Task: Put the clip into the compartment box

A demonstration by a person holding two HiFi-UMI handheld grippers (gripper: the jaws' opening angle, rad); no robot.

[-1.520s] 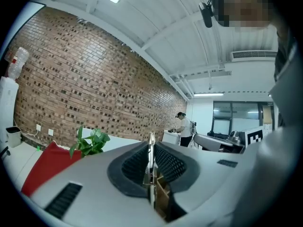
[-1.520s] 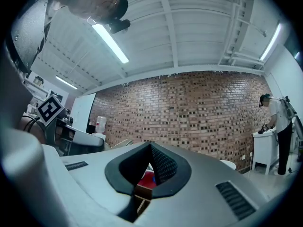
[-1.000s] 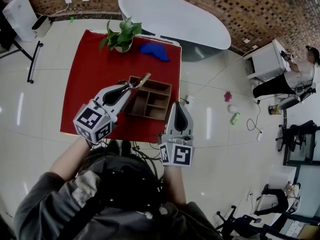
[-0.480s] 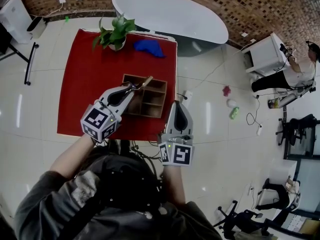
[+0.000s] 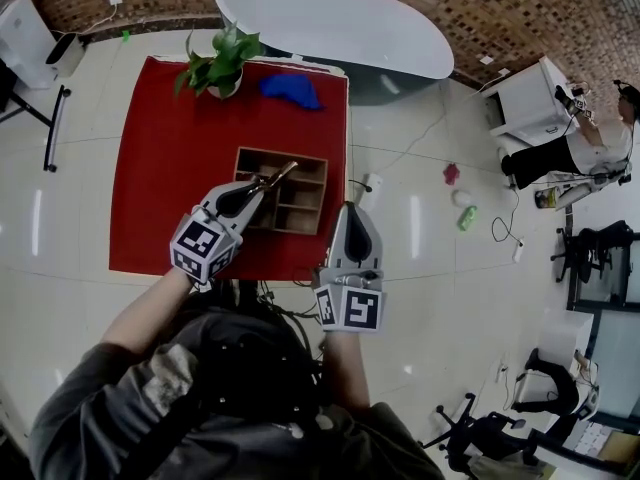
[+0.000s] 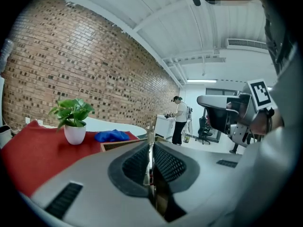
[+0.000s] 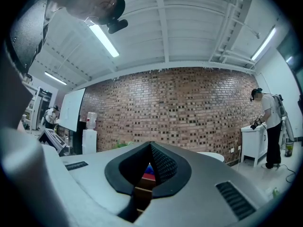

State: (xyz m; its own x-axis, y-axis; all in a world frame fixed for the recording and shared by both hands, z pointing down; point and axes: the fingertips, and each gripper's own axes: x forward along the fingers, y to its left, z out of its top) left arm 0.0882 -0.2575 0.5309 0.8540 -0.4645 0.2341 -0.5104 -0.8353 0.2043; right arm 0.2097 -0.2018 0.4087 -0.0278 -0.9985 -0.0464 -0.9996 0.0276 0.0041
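The left claw [image 5: 264, 180] is clenched on the wooden clip [image 5: 284, 172], which pokes out past its tips over the open-topped compartment box [image 5: 318, 196] sitting near the right, near side of the red bench [image 5: 160, 168]. The right claw [image 5: 350, 211] hangs just off the box's near right corner with its jaws closed on nothing, pointing toward the far end of the bench. At that far end stand a potted plant [image 5: 215, 60] and, to its right, a crumpled blue cloth [image 5: 290, 90], both well apart from the box.
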